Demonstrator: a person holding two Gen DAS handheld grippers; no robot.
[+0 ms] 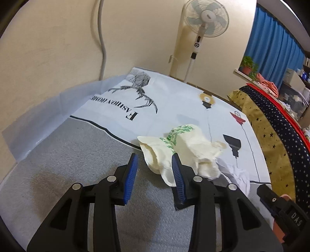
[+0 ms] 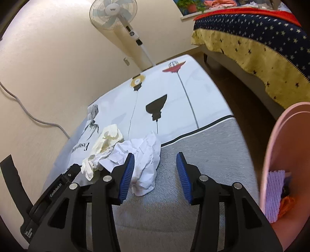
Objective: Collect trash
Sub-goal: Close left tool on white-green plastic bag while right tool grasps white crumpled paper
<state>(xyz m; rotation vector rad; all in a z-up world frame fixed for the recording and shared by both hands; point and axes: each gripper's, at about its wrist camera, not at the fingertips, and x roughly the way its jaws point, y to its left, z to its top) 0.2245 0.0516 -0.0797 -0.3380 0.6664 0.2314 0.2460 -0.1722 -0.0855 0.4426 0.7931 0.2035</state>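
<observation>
A crumpled cream wrapper with green print [image 1: 186,145] lies on the printed white table cover [image 1: 170,97], with a crumpled white paper [image 1: 237,173] beside it on the right. My left gripper [image 1: 154,157] stands open just short of the wrapper, whose left part shows between the blue pads while the right finger overlaps it. In the right wrist view the white paper [image 2: 144,153] lies against the left finger, partly in the gap of my open right gripper [image 2: 155,155]. Neither pad presses on it. The cream wrapper [image 2: 105,143] lies to its left.
A pink bin [image 2: 279,147] stands at the right with purple and orange scraps inside. A standing fan [image 1: 205,17] and a cable [image 1: 103,48] are by the wall. A bed with a star-patterned cover [image 2: 251,38] lies beyond the floor strip.
</observation>
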